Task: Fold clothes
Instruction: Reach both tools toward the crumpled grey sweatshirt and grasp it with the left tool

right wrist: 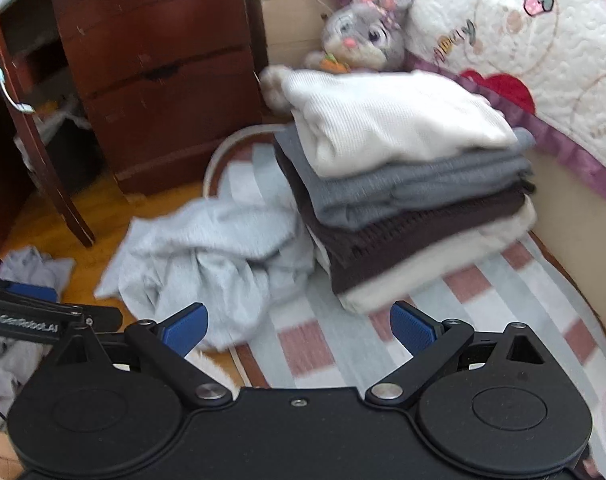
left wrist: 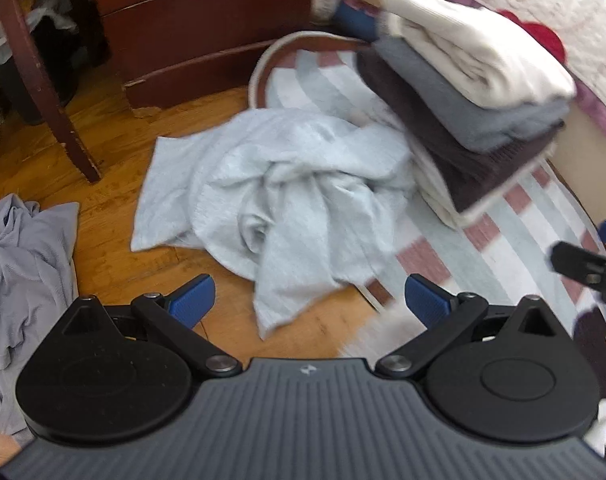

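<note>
Holding both tools low over the floor, we see our left gripper [left wrist: 309, 300] with its blue pads spread wide and nothing between them, and our right gripper [right wrist: 297, 328] spread just as wide and equally empty. Just ahead of the left gripper the light blue garment [left wrist: 279, 192] lies crumpled, partly on the wooden floor [left wrist: 103, 140] and partly over the edge of the striped rug [left wrist: 515, 256]; its near corner points toward us, and bare boards show on either side of it. At our left a rumpled grey garment [left wrist: 23, 280] lies apart from it, with a strip of floor between. In front of the right gripper a patch of rug stays bare up to the folded stack [right wrist: 407, 192]: a cream piece on top, then grey, dark brown, and a pale one underneath. The stack's left side touches the blue garment. Its right side sits near the bed [right wrist: 543, 80], whose quilt hangs over the edge. Farther back, a plush rabbit [right wrist: 367, 36] leans behind the stack, and the dark wooden dresser [right wrist: 163, 72] closes the room beyond the rug's curved border.
</note>
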The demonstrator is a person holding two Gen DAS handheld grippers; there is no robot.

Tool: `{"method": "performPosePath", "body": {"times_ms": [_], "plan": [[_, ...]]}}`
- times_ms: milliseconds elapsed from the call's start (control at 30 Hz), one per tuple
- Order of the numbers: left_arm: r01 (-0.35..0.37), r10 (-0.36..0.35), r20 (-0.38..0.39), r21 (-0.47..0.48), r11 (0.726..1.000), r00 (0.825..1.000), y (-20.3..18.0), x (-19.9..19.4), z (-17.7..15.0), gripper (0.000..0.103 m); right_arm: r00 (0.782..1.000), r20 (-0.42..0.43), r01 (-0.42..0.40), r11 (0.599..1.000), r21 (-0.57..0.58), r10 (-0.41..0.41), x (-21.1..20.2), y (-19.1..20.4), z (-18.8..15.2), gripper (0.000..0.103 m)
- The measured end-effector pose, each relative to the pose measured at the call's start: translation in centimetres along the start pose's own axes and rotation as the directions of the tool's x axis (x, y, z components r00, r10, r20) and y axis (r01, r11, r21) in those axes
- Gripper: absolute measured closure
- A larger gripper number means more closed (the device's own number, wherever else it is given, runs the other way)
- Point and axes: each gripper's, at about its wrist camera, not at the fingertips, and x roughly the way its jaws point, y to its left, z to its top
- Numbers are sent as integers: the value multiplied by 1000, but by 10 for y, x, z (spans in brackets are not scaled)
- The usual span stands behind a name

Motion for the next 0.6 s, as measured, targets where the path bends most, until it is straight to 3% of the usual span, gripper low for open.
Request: {"method": "performPosePath", "body": {"times_ms": [100, 200, 300, 367, 500, 600], "plan": [[-80, 82, 62, -33, 996, 995, 15, 20, 0, 0, 998, 45, 57, 991, -119, -52, 18, 3, -5, 4], [-27, 35, 95, -81, 996, 995, 27, 49, 1, 0, 995, 39, 94, 969, -227, -88, 44, 1, -17, 4], [-41, 45, 61, -64, 997, 997, 40, 72, 3, 2, 996, 69, 71, 973, -222, -57, 56, -13, -30, 4], [-3, 5, 27, -65, 998, 1000, 49, 84, -1, 4, 992, 120, 55, 976, -210, -31, 58, -23, -38, 4], [23, -24, 83, 11, 1000, 996, 45, 100, -3, 36, 990, 133, -25, 976, -215, 55, 74, -36, -37, 4], [35, -44, 131, 75, 997, 990, 40, 111, -4, 39, 985, 4, -165, 961, -220, 170, 102, -39, -34, 4]]}}
